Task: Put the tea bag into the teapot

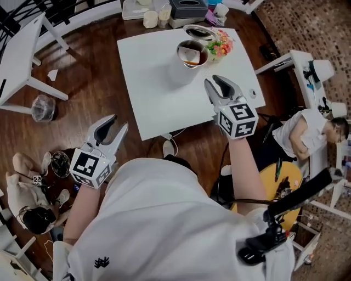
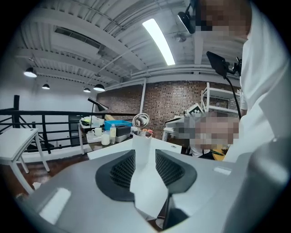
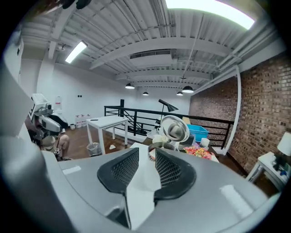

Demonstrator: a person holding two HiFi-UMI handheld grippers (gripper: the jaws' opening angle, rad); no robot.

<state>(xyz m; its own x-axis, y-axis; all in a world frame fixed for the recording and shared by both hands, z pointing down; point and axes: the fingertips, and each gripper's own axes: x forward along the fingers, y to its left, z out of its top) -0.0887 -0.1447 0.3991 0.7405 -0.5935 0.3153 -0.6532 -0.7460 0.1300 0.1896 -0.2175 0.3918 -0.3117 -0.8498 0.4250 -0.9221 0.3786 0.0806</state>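
The teapot point(image 1: 184, 68) stands on the far half of the white table point(image 1: 153, 93) with its metal lid point(image 1: 198, 32) tipped back. A pale tea bag point(image 1: 190, 55) lies inside the pot's open mouth. My right gripper point(image 1: 215, 81) hovers over the table just right of and nearer than the pot, open, with nothing between its pads. The right gripper view has the pot rim point(image 3: 159, 148) and lid point(image 3: 175, 129) straight ahead past the gripper point(image 3: 147, 157). My left gripper point(image 1: 119, 122) is off the table's near left corner, over the floor, open and empty.
A bunch of flowers point(image 1: 220, 46) sits right of the pot. Cups and boxes crowd a tray point(image 1: 164, 11) behind the table. One person point(image 1: 307, 134) sits at the right, another point(image 1: 27, 192) at the lower left. A second white table point(image 1: 16, 55) stands at the left.
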